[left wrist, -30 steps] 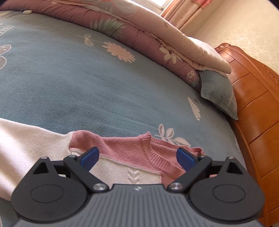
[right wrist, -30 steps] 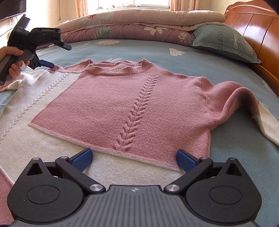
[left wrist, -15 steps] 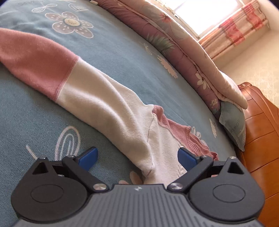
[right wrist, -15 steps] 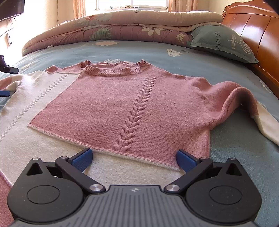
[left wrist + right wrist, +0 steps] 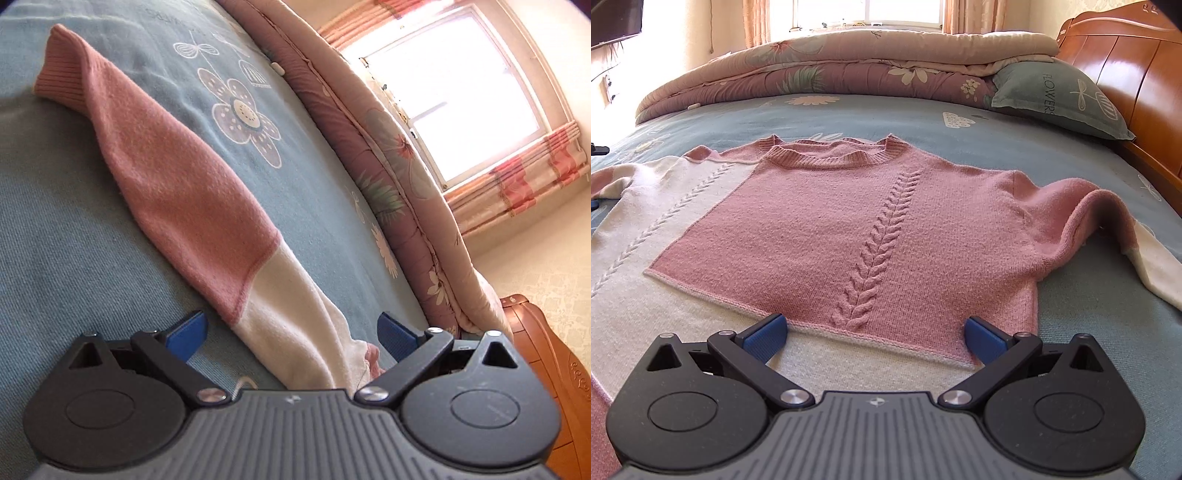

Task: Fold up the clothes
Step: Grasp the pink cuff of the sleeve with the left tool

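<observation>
A pink and cream knitted sweater [image 5: 849, 229] lies spread flat, front up, on the blue bedspread [image 5: 886, 114]. Its one sleeve [image 5: 177, 192] stretches away in the left wrist view, cream near the shoulder, pink toward the ribbed cuff [image 5: 55, 74]. My left gripper [image 5: 291, 332] is open, just above the cream part of that sleeve, which runs between the blue pads. My right gripper [image 5: 875, 334] is open too, low over the sweater's lower body near the pink panel's bottom edge. The other sleeve [image 5: 1108, 221] bends off to the right.
A rolled floral quilt [image 5: 831, 74] lies along the far side of the bed. A grey-green pillow [image 5: 1060, 96] leans by the wooden headboard [image 5: 1137, 74] on the right. A bright window [image 5: 450, 96] is behind the quilt.
My left gripper has swung from the sweater's collar out along the sleeve, toward the cuff. The right gripper has stayed nearly still, and the left gripper has almost left its view.
</observation>
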### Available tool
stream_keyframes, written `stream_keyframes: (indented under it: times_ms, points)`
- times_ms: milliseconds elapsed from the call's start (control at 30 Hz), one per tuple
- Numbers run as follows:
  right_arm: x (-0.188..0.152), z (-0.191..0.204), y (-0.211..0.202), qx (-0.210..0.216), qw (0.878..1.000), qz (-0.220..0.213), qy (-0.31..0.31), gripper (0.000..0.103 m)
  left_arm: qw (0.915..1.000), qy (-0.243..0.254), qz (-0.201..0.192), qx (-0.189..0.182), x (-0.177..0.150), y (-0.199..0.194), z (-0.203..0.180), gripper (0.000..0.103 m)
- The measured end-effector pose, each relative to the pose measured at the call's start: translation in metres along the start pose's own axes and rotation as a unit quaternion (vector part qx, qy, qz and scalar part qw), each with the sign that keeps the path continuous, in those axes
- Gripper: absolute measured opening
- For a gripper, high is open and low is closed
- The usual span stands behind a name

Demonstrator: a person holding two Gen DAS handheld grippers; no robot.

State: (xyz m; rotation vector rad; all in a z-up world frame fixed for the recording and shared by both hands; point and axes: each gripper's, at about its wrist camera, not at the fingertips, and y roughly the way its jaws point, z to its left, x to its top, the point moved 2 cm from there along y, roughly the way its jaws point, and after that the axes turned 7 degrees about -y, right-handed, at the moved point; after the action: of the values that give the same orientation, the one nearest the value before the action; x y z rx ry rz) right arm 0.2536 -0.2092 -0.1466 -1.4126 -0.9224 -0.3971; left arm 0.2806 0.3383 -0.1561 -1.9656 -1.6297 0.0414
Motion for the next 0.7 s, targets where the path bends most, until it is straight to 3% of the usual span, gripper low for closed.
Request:
stream_keyframes:
  times_ms: [200,400,700]
  points:
    - [-0.001,0.001,-0.001,-0.003,1.0,-0.004,0.002,0.103,0.9973,-0.046,-0.046,-0.034,0.031,-0.01,0.026,0.098]
    - [-0.001,0.001,0.0,-0.007,1.0,-0.006,0.006,0.103,0.9875,-0.112,-0.089,-0.066,0.054,-0.022,0.046,0.098]
    - [0.003,0.008,-0.002,-0.042,0.998,0.02,0.035,0.103,0.9954,-0.073,-0.047,0.04,0.089,-0.005,0.034,0.098]
